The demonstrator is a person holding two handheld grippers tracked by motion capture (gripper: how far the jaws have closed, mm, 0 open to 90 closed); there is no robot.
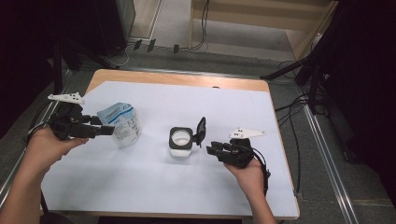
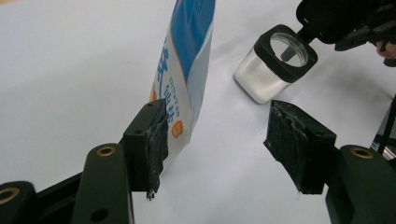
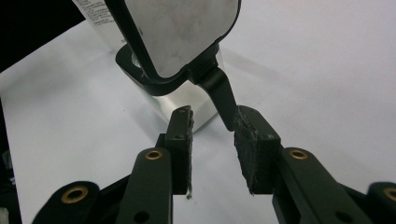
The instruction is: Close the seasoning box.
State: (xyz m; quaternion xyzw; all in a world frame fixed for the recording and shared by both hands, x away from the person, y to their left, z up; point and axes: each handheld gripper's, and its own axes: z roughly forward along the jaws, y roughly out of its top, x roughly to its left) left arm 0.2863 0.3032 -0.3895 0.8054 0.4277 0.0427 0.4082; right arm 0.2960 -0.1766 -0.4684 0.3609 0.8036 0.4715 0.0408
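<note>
A blue-and-white pouch [image 1: 122,123] stands on the white sheet [image 1: 187,196] at the left. My left gripper [image 1: 111,130] is open, and the pouch [image 2: 187,70] edge rests against one pad [image 2: 156,140]; the midpoint is [image 2: 219,140]. At centre is a clear square jar [image 1: 180,148] with white powder, its black flip lid [image 1: 201,129] standing open. My right gripper [image 1: 211,149] is open just right of the jar. In the right gripper view the lid [image 3: 182,32] hinge strap [image 3: 224,98] dips between the jaws [image 3: 215,135] and touches one pad.
The wooden table edge [image 1: 177,79] shows beyond the sheet. Black stands [image 1: 317,65] and cables [image 1: 289,116] are on the floor to the right, and a metal rail [image 1: 327,163] runs along that side. The jar [image 2: 264,77] stands a short way beyond the left gripper.
</note>
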